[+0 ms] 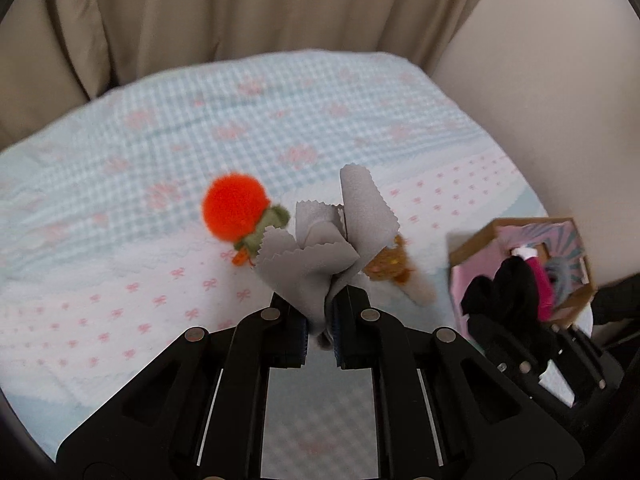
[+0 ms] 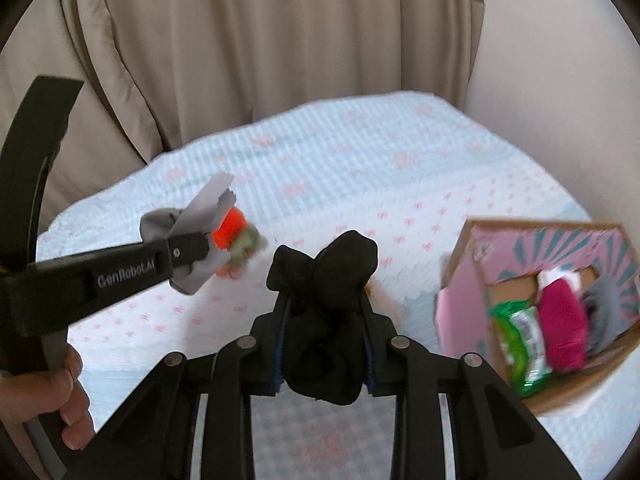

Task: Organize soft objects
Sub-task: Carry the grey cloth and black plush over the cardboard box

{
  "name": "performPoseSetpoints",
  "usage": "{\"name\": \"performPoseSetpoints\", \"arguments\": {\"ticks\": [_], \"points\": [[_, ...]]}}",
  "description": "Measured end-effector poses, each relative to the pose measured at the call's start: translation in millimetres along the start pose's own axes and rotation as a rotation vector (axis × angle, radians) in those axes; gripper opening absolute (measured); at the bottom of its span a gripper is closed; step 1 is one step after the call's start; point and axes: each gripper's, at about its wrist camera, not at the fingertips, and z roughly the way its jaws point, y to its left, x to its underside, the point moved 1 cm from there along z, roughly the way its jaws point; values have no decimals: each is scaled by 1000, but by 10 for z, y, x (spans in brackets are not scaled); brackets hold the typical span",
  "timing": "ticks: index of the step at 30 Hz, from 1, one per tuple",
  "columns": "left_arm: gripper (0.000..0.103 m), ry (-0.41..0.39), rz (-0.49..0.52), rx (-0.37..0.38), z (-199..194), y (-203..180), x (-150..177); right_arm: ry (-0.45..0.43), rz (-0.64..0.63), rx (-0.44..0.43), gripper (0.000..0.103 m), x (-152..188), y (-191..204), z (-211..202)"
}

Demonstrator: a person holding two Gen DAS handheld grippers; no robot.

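My left gripper is shut on a grey cloth with zigzag edges and holds it above the bed. It also shows in the right wrist view, at the left. My right gripper is shut on a bundle of black fabric; in the left wrist view this bundle hangs in front of the box. An orange pom-pom toy with a green collar lies on the bed behind the grey cloth. A brown furry toy lies to its right.
A pink cardboard box stands on the bed at the right, holding a green packet, a magenta soft item and a grey item. The bedspread is light blue checked. Beige curtains hang behind.
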Motion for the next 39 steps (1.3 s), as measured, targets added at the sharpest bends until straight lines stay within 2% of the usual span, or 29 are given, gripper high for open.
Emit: {"name": "performPoseSetpoints", "arguments": {"ticks": [4,11,16,21,25,30,35,39], "points": [[8,-26,8,-1,-459,-171,-95,-34,4,1,27,-184,-31,-458],[8,-72,48,4,-1217,-742,-225,-88,29,12,27,-520,-304,-1288],[8,-74,41,22,-1485,-1205,-246,-105,33,19,27,-654,-639,-1761],[8,-78,40,18,-1626,-1823,-227,-99,26,15,27,-729,-1170,-2053],[8,-58,17,19,-1512,-2273,-191,-77,12,7,27,-752,-1650,-2162],[8,-3,-3,19,-1079,-2812,-104,-38,-5,1,27,-734,-2267,-2073],[8,51,-30,-8,-595,-3148,-81,23,9,-20,27,-737,-2791,-1752],[8,107,-57,-38,-210,-3205,-100,82,-8,-40,27,-784,-3044,-1386]]}}
